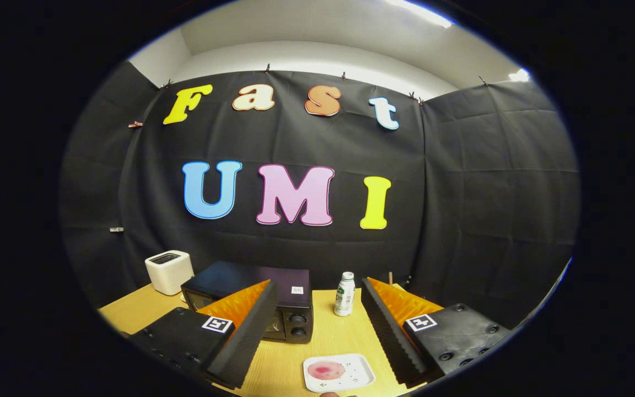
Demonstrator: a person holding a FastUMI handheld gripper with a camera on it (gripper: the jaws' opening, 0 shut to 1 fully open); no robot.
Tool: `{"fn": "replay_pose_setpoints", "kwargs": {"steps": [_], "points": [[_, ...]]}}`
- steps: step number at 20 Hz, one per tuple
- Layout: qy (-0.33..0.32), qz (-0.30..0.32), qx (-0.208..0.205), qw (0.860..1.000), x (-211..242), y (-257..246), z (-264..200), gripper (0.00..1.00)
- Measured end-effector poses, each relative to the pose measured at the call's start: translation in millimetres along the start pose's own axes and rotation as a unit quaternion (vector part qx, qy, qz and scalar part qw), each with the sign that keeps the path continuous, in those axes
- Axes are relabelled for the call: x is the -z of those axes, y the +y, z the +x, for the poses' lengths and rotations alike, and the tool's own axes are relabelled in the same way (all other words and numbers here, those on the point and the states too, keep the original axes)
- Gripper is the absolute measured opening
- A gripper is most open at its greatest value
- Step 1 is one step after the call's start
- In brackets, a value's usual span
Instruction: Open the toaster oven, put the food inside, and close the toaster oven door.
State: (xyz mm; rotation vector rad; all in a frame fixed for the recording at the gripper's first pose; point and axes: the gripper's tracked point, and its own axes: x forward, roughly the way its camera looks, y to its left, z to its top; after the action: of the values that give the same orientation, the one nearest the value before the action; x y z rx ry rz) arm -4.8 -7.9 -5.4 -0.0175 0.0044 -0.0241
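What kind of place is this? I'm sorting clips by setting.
Likely a staged kitchen booth: a light wooden table backed by black cloth wall, carrying a black toaster oven, white toaster and white bottle. The gripper is open.

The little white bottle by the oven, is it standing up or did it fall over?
Standing up. The bottle stands on its base on the wooden table, cap on top, right of the toaster oven, beyond the open gripper.

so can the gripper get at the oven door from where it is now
Probably yes. The gripper is open and holds nothing, and the oven sits just ahead, partly behind one finger, door shut. Nothing lies between them; the plate and bottle sit off to the side.
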Motion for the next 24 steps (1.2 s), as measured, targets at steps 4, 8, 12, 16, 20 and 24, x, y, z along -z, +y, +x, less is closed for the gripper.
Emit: {"fn": "replay_pose_setpoints", "kwargs": {"steps": [4,8,12,16,20,24], "points": [[0.001,0.004,0.006,1.000,0,-5,2,0.98],[0.005,0.007,0.009,1.000,1,-7,4,0.98],[0.004,0.008,0.005,1.000,-1,-3,4,0.98],[0.012,0.007,-0.002,1.000,3,6,8,0.98],[0.011,0.006,-0.012,1.000,-1,21,8,0.98],[0.008,-0.001,-0.021,1.000,-1,29,6,0.98]]}}
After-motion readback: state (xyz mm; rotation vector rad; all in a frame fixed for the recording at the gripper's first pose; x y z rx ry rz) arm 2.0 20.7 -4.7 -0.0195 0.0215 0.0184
